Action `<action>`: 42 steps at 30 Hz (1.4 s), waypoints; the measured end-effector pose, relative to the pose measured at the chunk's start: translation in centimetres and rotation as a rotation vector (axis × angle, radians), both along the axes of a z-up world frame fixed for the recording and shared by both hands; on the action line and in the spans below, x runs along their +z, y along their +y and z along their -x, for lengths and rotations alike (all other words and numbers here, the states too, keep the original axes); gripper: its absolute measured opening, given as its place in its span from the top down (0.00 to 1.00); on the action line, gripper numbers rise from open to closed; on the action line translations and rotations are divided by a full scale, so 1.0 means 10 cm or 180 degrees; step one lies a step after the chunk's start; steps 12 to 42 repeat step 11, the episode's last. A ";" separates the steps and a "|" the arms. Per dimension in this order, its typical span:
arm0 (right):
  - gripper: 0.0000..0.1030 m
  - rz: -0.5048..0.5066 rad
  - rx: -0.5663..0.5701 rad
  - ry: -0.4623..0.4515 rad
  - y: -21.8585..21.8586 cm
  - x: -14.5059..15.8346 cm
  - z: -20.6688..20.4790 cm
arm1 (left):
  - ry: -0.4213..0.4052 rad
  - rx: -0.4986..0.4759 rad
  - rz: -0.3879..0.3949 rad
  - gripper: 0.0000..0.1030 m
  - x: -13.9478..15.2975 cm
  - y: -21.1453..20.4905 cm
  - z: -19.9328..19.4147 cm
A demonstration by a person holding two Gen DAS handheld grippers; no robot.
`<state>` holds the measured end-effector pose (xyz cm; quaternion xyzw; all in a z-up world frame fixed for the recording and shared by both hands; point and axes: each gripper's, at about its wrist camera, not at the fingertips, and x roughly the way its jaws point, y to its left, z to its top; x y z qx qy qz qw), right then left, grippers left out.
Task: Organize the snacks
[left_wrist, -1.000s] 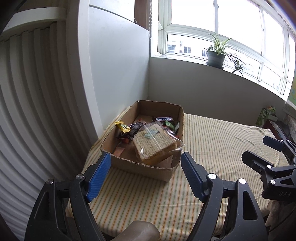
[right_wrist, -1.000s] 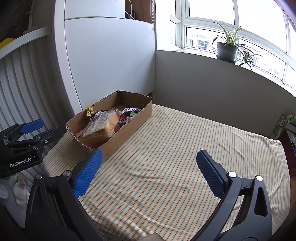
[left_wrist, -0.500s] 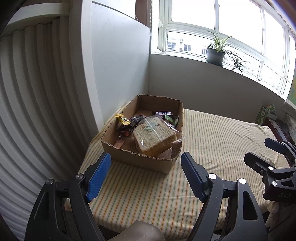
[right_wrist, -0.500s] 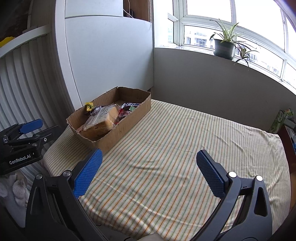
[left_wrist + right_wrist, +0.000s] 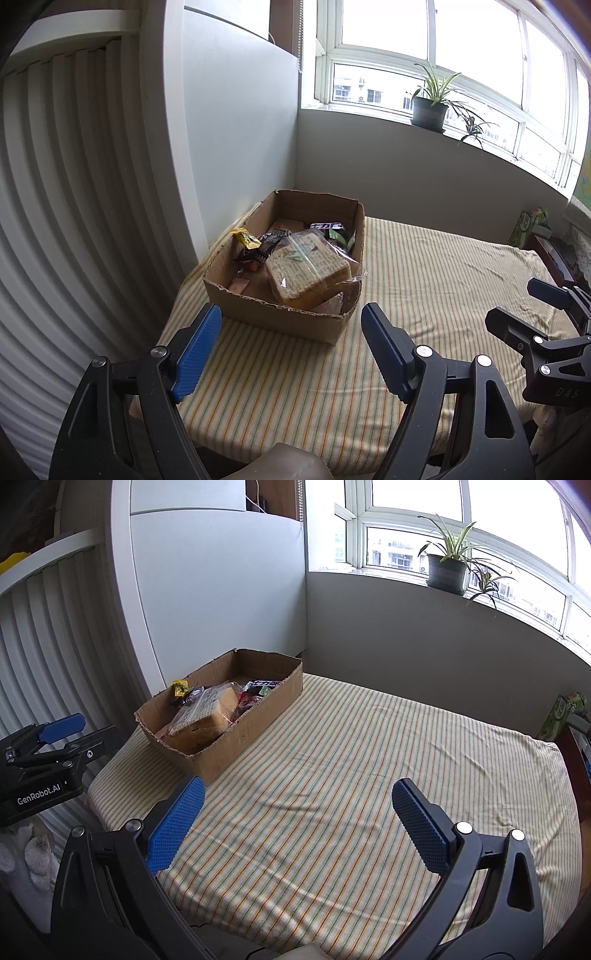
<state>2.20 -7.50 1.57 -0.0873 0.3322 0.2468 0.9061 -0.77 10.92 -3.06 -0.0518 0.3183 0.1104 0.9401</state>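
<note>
Left wrist view had the left gripper hanging over the near edge of the striped tablecloth, jaws spread wide with nothing between the blue pads, just bare cloth. Straight ahead of it sat the cardboard box, pushed into the far left corner of the table beside the white panel. All the snacks were in that box: a bagged loaf of sliced bread lay tilted on top at the near end, a yellow wrapper poked up by the left wall, a dark packet sat next to it, and a black bar wrapper plus something green were further back. Couldn't read any labels.

From the right wrist view, the right gripper was also wide open and holding nothing, hovering over the middle of the cloth, well apart from the box. No snacks lay loose on the cloth. A potted spider plant stood on the windowsill, and a green carton sat off the table's far right edge.
</note>
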 end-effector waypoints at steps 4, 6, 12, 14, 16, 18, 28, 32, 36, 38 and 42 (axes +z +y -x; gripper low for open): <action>0.00 -0.0004 -0.0005 0.0009 0.00 -0.01 0.00 | 0.0016 0.0010 -0.0010 0.24 -0.01 -0.01 0.00; 0.00 -0.0006 -0.0009 0.0011 0.00 -0.01 -0.01 | 0.0011 0.0022 -0.0014 0.24 -0.01 0.00 0.00; 0.00 -0.0019 -0.0021 0.0038 -0.01 -0.03 -0.02 | 0.0004 0.0013 -0.0047 0.24 -0.02 -0.01 -0.01; 0.00 -0.0019 -0.0021 0.0038 -0.01 -0.03 -0.02 | 0.0004 0.0013 -0.0047 0.24 -0.02 -0.01 -0.01; 0.00 -0.0019 -0.0021 0.0038 -0.01 -0.03 -0.02 | 0.0004 0.0013 -0.0047 0.24 -0.02 -0.01 -0.01; 0.00 -0.0019 -0.0021 0.0038 -0.01 -0.03 -0.02 | 0.0004 0.0013 -0.0047 0.24 -0.02 -0.01 -0.01; 0.00 -0.0019 -0.0021 0.0038 -0.01 -0.03 -0.02 | 0.0004 0.0013 -0.0047 0.24 -0.02 -0.01 -0.01; 0.00 -0.0019 -0.0021 0.0038 -0.01 -0.03 -0.02 | 0.0004 0.0013 -0.0047 0.24 -0.02 -0.01 -0.01; 0.00 -0.0019 -0.0021 0.0038 -0.01 -0.03 -0.02 | 0.0004 0.0013 -0.0047 0.24 -0.02 -0.01 -0.01; 0.00 -0.0019 -0.0021 0.0038 -0.01 -0.03 -0.02 | 0.0004 0.0013 -0.0047 0.24 -0.02 -0.01 -0.01; 0.00 -0.0019 -0.0021 0.0038 -0.01 -0.03 -0.02 | 0.0004 0.0013 -0.0047 0.24 -0.02 -0.01 -0.01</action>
